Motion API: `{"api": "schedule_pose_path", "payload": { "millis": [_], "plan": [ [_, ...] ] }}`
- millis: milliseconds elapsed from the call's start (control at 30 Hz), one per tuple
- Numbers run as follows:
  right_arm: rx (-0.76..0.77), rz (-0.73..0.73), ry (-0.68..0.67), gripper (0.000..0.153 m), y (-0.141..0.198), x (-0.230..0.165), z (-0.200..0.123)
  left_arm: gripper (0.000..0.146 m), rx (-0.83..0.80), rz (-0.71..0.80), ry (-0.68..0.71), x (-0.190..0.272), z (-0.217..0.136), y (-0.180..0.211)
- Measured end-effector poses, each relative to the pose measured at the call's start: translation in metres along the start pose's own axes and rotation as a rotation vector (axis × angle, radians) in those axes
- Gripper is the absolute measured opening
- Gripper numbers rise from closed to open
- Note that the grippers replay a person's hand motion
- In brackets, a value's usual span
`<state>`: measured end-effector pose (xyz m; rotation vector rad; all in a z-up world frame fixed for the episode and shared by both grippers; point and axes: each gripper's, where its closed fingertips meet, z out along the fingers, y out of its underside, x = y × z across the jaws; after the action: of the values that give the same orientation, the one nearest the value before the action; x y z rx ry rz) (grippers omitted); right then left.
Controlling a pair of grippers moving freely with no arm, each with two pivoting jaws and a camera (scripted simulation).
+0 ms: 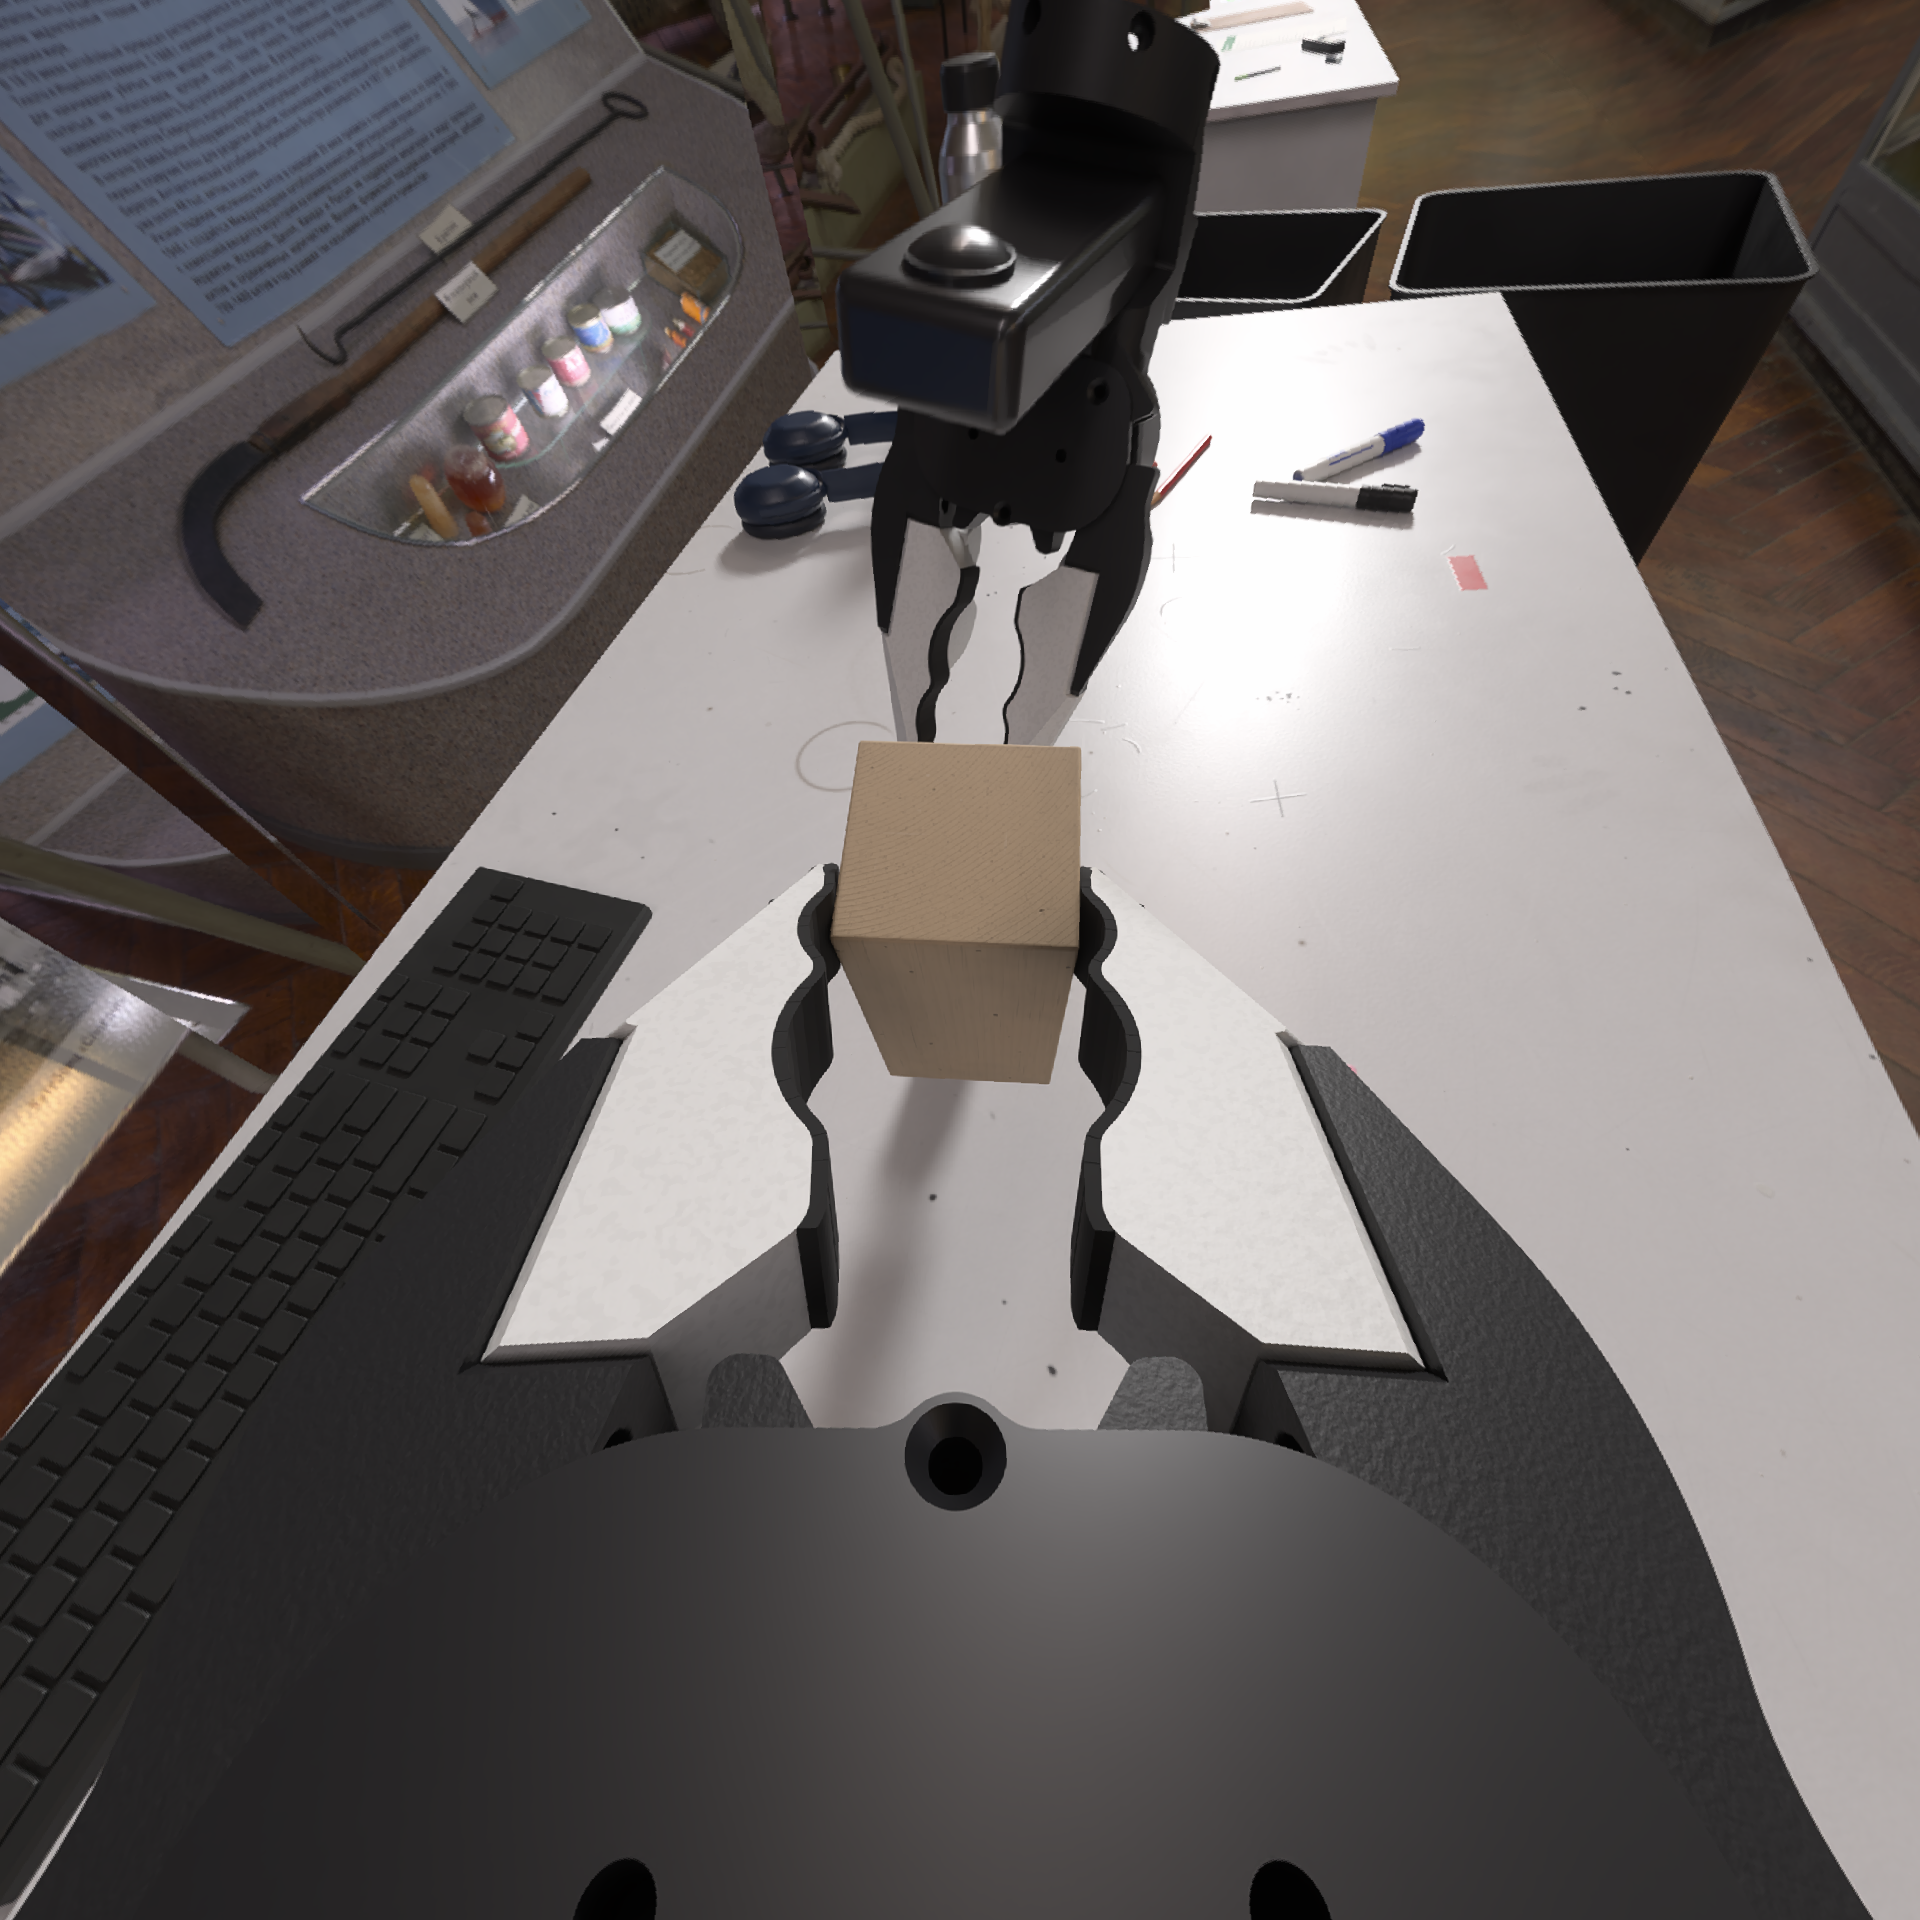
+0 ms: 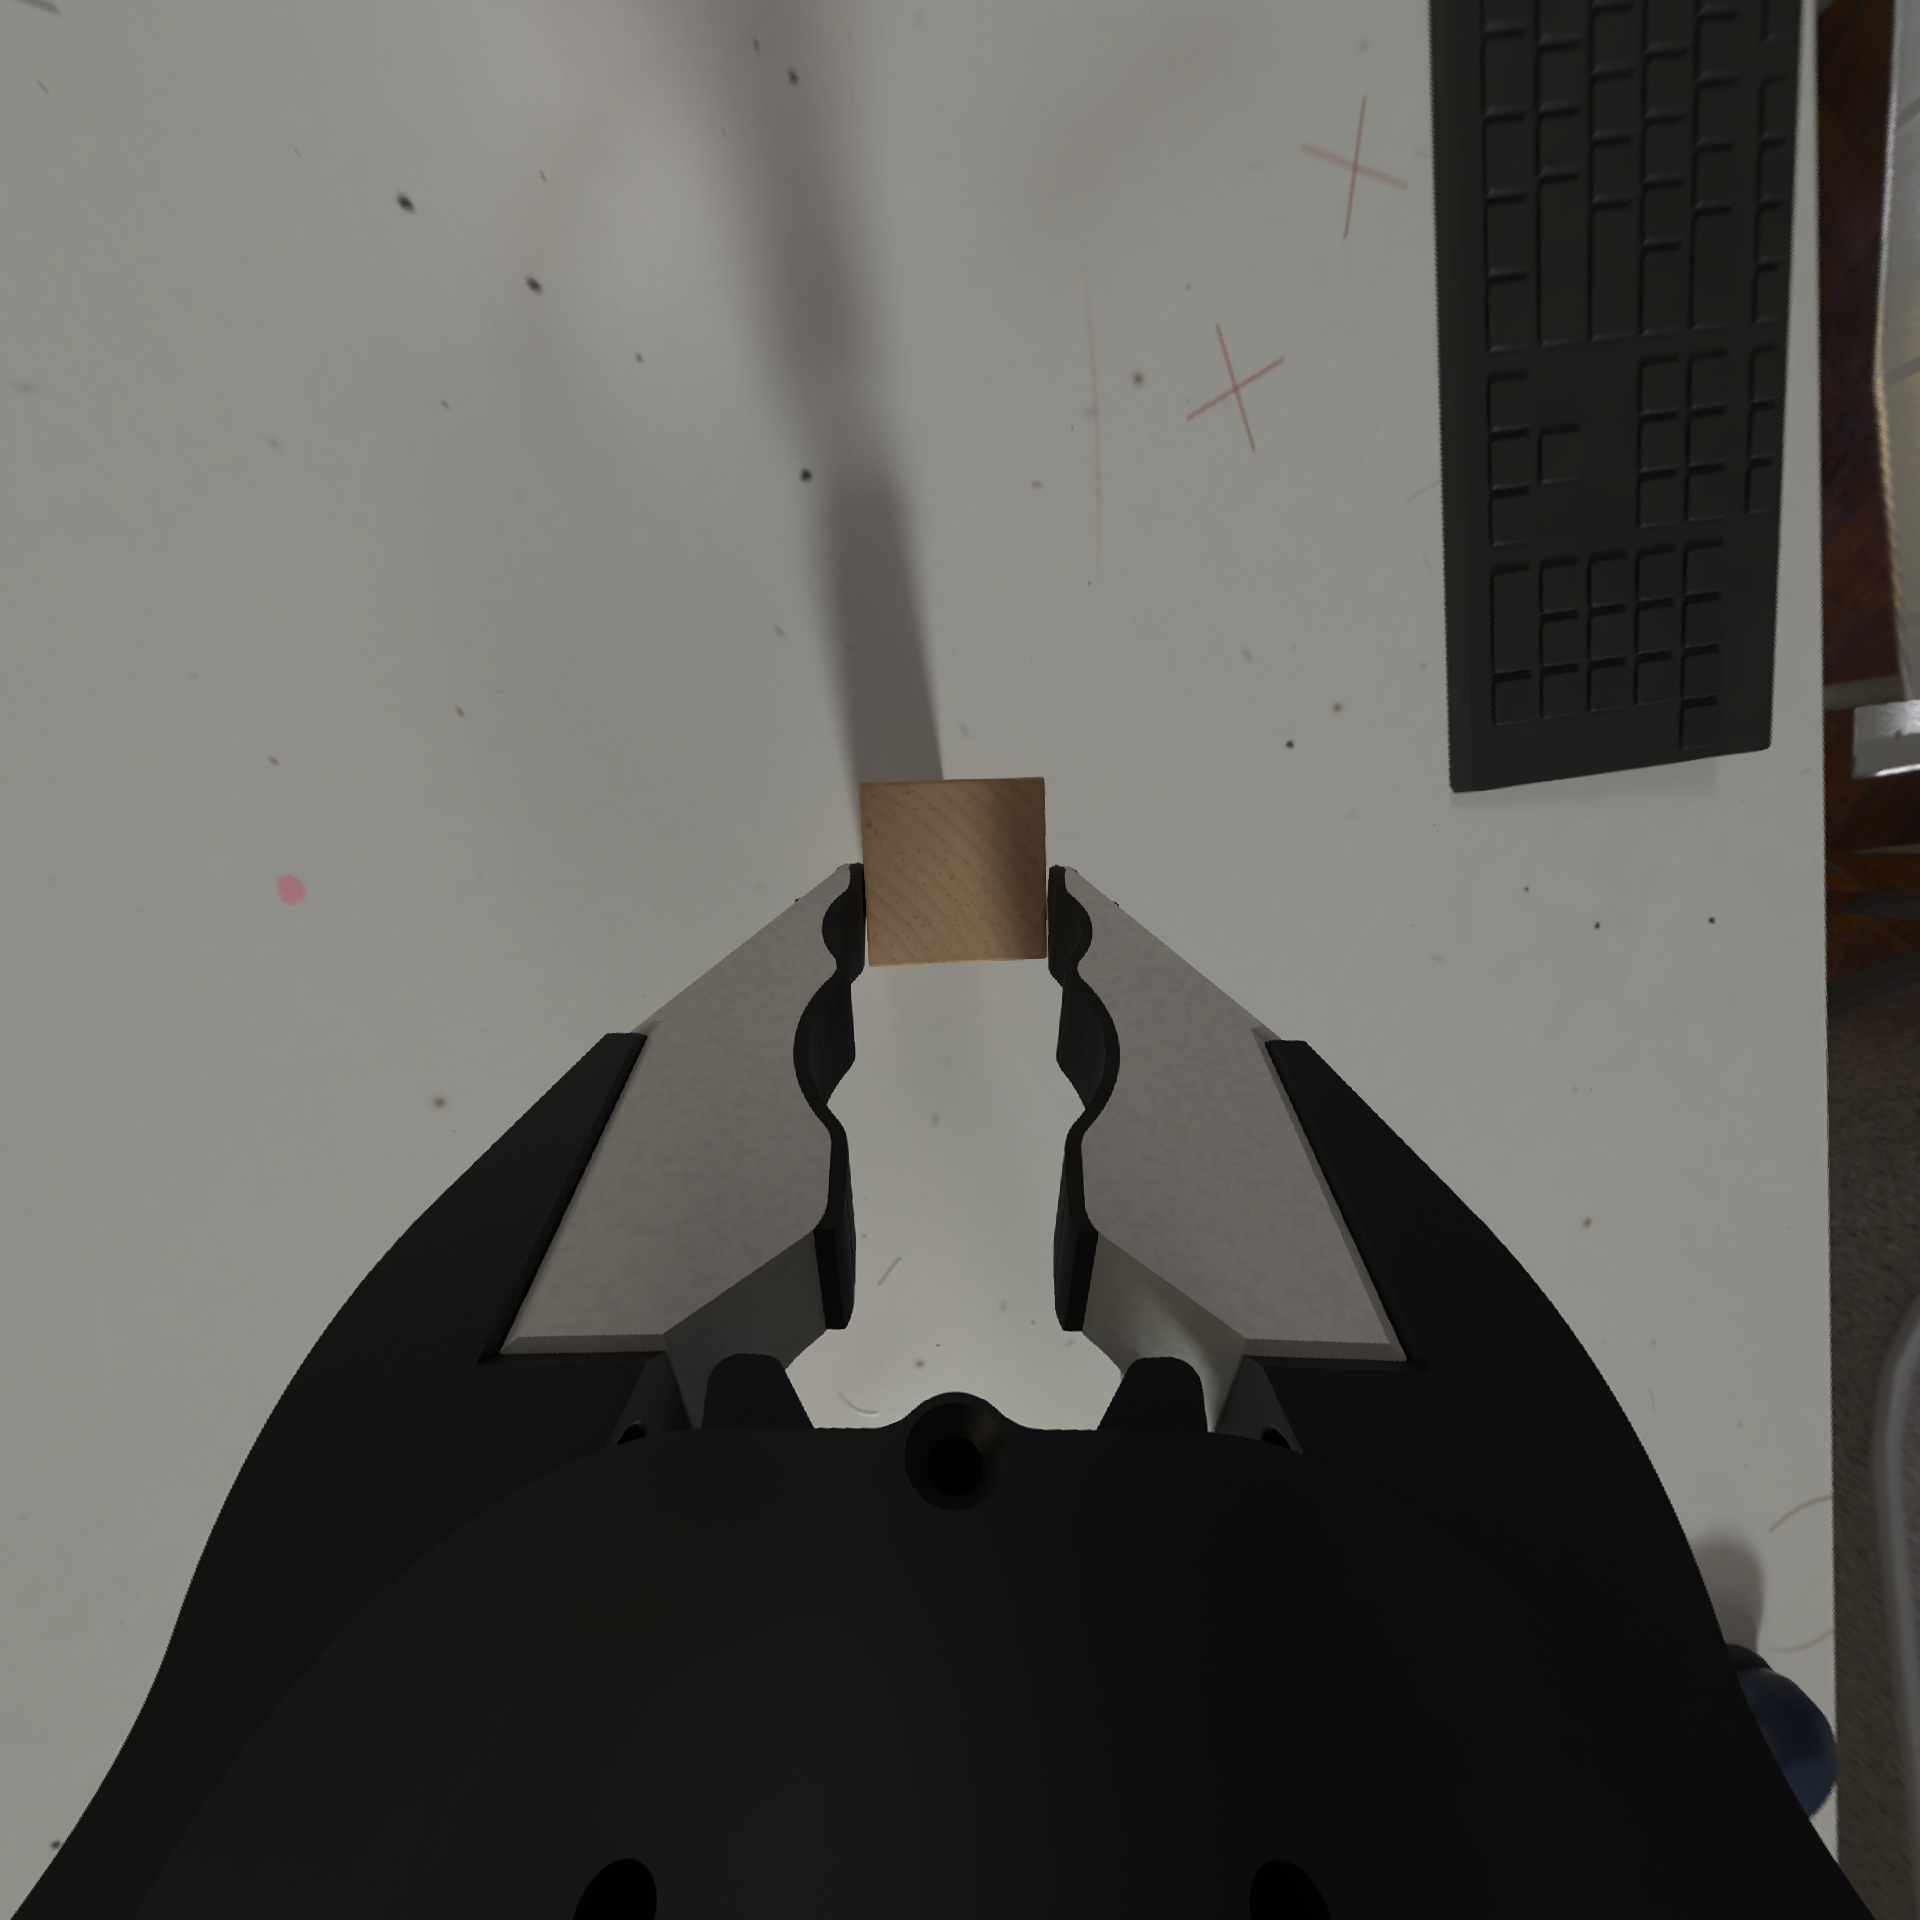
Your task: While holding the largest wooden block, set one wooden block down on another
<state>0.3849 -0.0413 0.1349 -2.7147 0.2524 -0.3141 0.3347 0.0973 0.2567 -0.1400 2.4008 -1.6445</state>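
Pale tan wooden block [image 1: 961, 894] — black keyboard [image 1: 312, 1195] — white table [image 1: 1455, 935]

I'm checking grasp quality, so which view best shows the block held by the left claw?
The left wrist view: the large wooden block sits between the left claw fingertips, top and front faces both visible. The right wrist view shows only a smaller wooden block in the right claw; the large one doesn't appear.

White table [image 1: 1351, 1039], its surface speckled with dark spots and marked with faint crosses and circles. Lying directly on it: a black keyboard [image 1: 312, 1195] along the left edge; dark blue headphones [image 1: 795, 473] at the far left; a blue-capped marker [image 1: 1361, 449] and, just beside it, a black-capped marker [image 1: 1335, 499] at the far right; a small pink patch [image 1: 1465, 571] near the right edge.
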Motion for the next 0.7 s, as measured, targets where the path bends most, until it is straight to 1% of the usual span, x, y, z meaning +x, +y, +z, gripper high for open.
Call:
{"api": "schedule_pose_path", "payload": {
  "millis": [167, 533, 700],
  "plan": [
    [-0.033, 0.0, 0.0, 0.035, 0.008, 0.003, 0.012, 0.045, -0.021, 0.008, 0.011, 0.002, 0.004, 0.003],
    [-0.054, -0.009, -0.008, 0.035, 0.012, 0.004, 0.019, 0.045, -0.02, 0.003, 0.005, 0.0, 0.001, 0.004],
    [-0.036, -0.002, -0.006, 0.035, 0.01, 0.005, 0.02, 0.045, -0.014, -0.002, 0.002, -0.002, -0.002, 0.003]
  ]
}}
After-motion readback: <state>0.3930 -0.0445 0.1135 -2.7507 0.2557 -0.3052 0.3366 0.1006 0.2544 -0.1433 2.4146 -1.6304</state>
